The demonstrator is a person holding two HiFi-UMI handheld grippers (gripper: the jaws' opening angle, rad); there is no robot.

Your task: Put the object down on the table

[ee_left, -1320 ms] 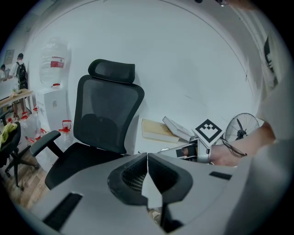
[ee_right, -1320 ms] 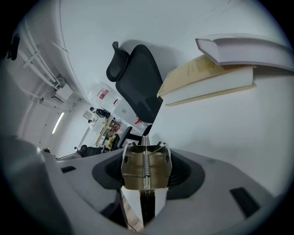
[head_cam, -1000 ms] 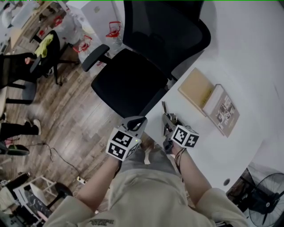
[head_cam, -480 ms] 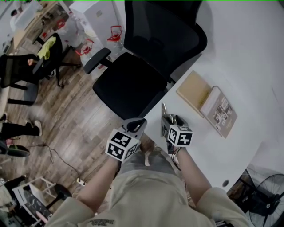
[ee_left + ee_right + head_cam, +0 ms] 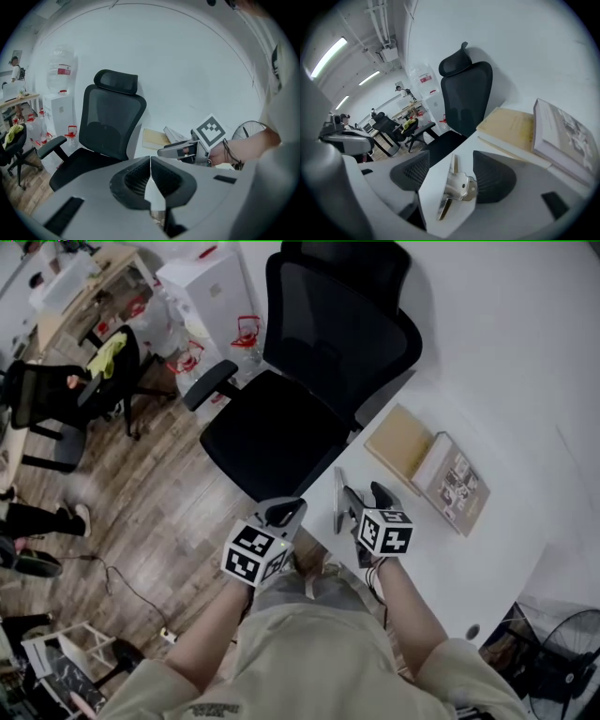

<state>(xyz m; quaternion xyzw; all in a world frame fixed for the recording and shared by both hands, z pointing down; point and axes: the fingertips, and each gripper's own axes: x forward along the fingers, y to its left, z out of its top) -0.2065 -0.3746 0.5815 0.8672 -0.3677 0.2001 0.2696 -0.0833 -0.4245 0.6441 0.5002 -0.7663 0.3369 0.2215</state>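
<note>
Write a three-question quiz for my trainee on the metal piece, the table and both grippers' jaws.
1. True or false: the left gripper's jaws stand wide apart.
2. The metal piece lies on: A the chair seat; B the white table; C the books.
3. Fill in: the right gripper's jaws are ____.
Key: 1 false; 2 B; 3 open: they have just been opening, the piece loose between them.
</note>
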